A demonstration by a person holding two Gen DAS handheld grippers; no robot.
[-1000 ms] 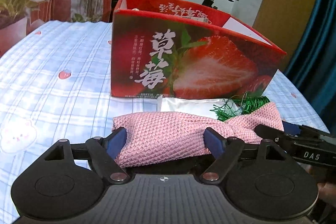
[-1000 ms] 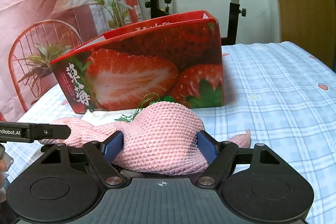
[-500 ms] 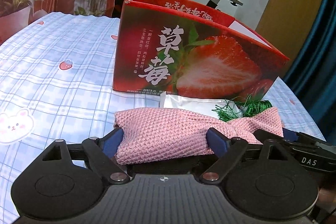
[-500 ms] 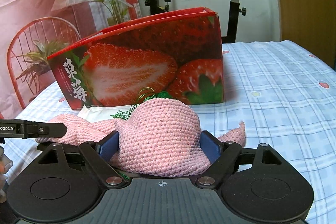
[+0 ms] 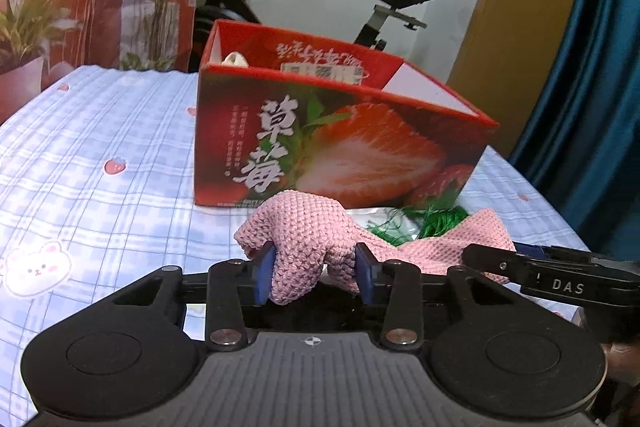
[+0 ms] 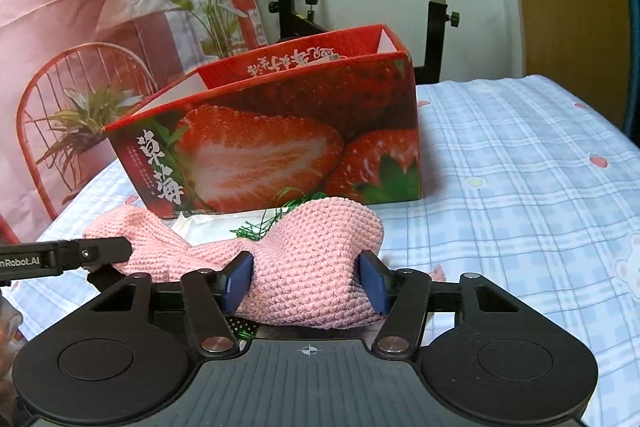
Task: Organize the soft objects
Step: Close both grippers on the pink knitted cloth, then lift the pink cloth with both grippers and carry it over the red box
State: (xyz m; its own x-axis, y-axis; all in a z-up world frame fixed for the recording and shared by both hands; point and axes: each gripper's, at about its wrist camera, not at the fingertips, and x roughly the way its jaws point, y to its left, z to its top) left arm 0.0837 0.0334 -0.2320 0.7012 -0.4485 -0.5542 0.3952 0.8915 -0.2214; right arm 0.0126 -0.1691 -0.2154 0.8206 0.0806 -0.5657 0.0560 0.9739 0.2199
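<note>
A pink knitted cloth [image 5: 304,227] with a green tassel [image 5: 436,223] lies in front of the red strawberry box [image 5: 340,147]. My left gripper [image 5: 314,273] is shut on the cloth's left end, which bunches up between the blue pads. My right gripper [image 6: 308,281] is shut on the cloth's right end [image 6: 320,259]; it also shows in the left wrist view [image 5: 552,275] at the right. The open-topped box [image 6: 272,151] stands just behind the cloth. A white packet [image 6: 208,227] lies under the cloth.
The bed has a blue plaid sheet [image 5: 100,155] with strawberry and bunny prints. An exercise bike [image 5: 384,7] and potted plants [image 6: 80,123] stand behind the bed. A blue curtain [image 5: 592,87] hangs at the right.
Both grippers have closed on the cloth's ends. The left end is now bunched and lifted between the left pads. Both views sit higher, showing the box's open top.
</note>
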